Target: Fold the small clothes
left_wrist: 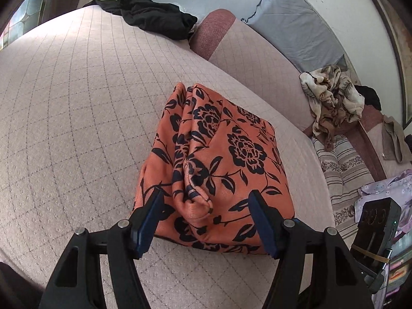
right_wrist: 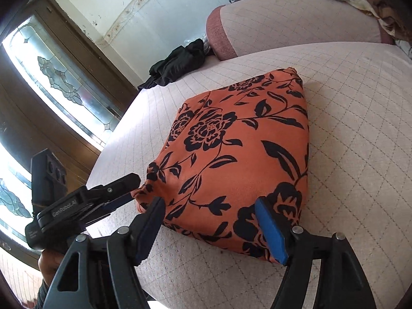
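Note:
An orange garment with black flowers [left_wrist: 219,170] lies folded into a compact bundle on the pink quilted bed cover [left_wrist: 77,118]. It also shows in the right wrist view [right_wrist: 237,159]. My left gripper [left_wrist: 207,219] is open, its blue-padded fingers astride the bundle's near edge, holding nothing. My right gripper [right_wrist: 209,228] is open too, with its fingers over the bundle's near edge. The left gripper also shows in the right wrist view [right_wrist: 123,188], at the bundle's left corner.
A black garment [left_wrist: 154,16] lies crumpled at the bed's far end, also in the right wrist view [right_wrist: 177,64]. A grey pillow [left_wrist: 296,25], a patterned blanket heap [left_wrist: 332,95] and a striped cushion [left_wrist: 345,170] lie to the right. A glazed door [right_wrist: 56,82] stands left.

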{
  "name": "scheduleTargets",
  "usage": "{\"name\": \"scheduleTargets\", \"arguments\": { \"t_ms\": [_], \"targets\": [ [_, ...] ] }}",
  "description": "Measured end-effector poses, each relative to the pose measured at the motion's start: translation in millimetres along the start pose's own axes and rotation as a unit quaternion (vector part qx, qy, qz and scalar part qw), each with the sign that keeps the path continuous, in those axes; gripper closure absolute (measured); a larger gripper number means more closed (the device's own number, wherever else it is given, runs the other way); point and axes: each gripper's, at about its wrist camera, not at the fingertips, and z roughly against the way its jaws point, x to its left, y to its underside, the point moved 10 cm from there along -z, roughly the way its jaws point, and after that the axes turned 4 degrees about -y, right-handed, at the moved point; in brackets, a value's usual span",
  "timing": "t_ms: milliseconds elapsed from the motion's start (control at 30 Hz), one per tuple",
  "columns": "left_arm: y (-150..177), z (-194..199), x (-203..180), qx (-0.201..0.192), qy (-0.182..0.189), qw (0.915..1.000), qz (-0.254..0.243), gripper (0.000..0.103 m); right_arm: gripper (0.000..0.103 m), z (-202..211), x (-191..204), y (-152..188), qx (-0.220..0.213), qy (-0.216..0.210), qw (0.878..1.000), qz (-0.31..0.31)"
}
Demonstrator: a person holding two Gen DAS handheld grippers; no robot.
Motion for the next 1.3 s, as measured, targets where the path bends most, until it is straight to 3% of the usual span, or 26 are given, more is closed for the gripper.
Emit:
{"name": "scheduleTargets", "arguments": {
  "t_ms": [133,200,300,367,467,567,600,700,767,833,900,1000,1067,1167,1200,1300],
  "targets": [
    [5.7,-24.1,0.7,0.043,0.009,0.999,0.009,0.037,0.028,-3.4,0.8,0.9,0.0,-0.005,1.0,-0.001],
    [10.6,-32.0,1.6,0.062,0.02,0.9976,0.023,0.06,0.028,-4.5,0.4,1.3,0.0,-0.007,1.0,-0.002],
    [13.2,-34.7,2.0,0.065,0.007,0.9978,0.015,0.085,0.028,-3.4,-2.6,2.0,0.002,-0.01,1.0,-0.003],
    [6.3,-26.2,-0.1,0.046,0.0,0.9989,0.003,0.092,0.028,-4.9,-5.0,2.8,0.007,-0.01,1.0,-0.005],
    [-18.2,11.1,-20.9,-0.031,-0.018,0.998,-0.053,0.094,0.028,-6.9,-5.4,2.6,0.013,-0.009,1.0,-0.006],
    [-23.2,37.0,-42.0,-0.087,-0.047,0.9862,-0.133,0.094,0.028,-7.6,-0.6,0.5,0.016,-0.009,1.0,0.0],
    [-17.1,29.3,-35.6,-0.08,-0.065,0.9846,-0.141,0.094,0.028,-8.3,1.1,0.2,0.016,-0.009,1.0,0.003],
    [8.1,-9.1,9.9,-0.022,-0.107,0.9895,-0.095,0.094,0.028,-15.0,0.0,4.1,0.028,0.002,1.0,0.006],
    [16.7,-19.2,21.2,0.003,-0.103,0.9922,-0.071,0.093,0.028,-18.5,-0.8,8.3,0.039,-0.004,0.999,0.004],
    [8.6,-12.4,13.3,-0.01,-0.098,0.9919,-0.08,0.094,0.028,-18.5,-0.8,10.6,0.043,0.0,0.999,0.012],
    [-5.2,8.9,-1.3,-0.047,-0.098,0.9896,-0.094,0.094,0.028,-18.8,-2.2,9.9,0.047,0.006,0.999,0.016],
    [-19.4,53.4,-30.1,-0.138,-0.122,0.9722,-0.145,0.094,0.028,-16.3,-0.7,5.2,0.044,0.0,0.999,0.007],
    [-9.7,44.2,-26.0,-0.129,-0.148,0.9668,-0.164,0.094,0.028,-15.3,3.4,4.1,0.041,0.0,0.999,0.017],
    [18.2,-3.4,23.5,-0.037,-0.186,0.975,-0.116,0.094,0.028,-19.8,-0.2,7.6,0.051,0.013,0.998,0.021],
    [22.0,-6.9,30.9,-0.026,-0.185,0.9774,-0.099,0.094,0.028,-20.6,-1.1,9.0,0.054,0.008,0.998,0.017],
    [7.9,17.0,9.1,-0.08,-0.191,0.9693,-0.132,0.095,0.028,-18.7,-1.9,11.0,0.054,0.003,0.998,0.017]
  ]
}}
